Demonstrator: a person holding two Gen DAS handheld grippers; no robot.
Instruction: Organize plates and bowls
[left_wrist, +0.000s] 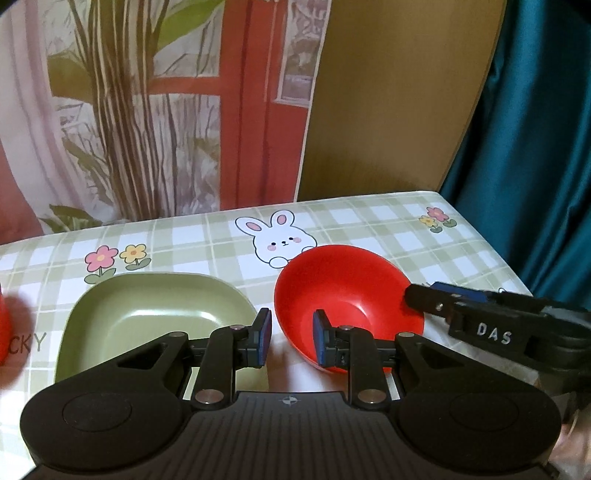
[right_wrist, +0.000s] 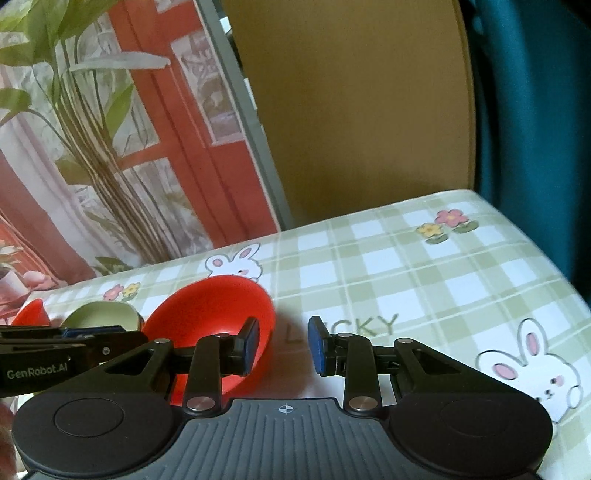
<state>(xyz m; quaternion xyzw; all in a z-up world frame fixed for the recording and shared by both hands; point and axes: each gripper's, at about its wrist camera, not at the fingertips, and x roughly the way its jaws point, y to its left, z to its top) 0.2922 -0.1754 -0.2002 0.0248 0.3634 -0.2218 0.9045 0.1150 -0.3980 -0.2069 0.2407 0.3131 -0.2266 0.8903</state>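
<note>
Two cameras share one red bowl (left_wrist: 347, 299) on the checked tablecloth (right_wrist: 406, 266). My left gripper (left_wrist: 291, 338) has its jaws parted and empty, with the bowl's near rim behind its right finger, at about two o'clock. Only this view shows the whole green square plate (left_wrist: 155, 317), at ten o'clock. My right gripper (right_wrist: 282, 345) also stands apart, holding nothing. From there the bowl lies at ten o'clock, and a second red bowl (right_wrist: 31, 314) peeks in at nine.
</note>
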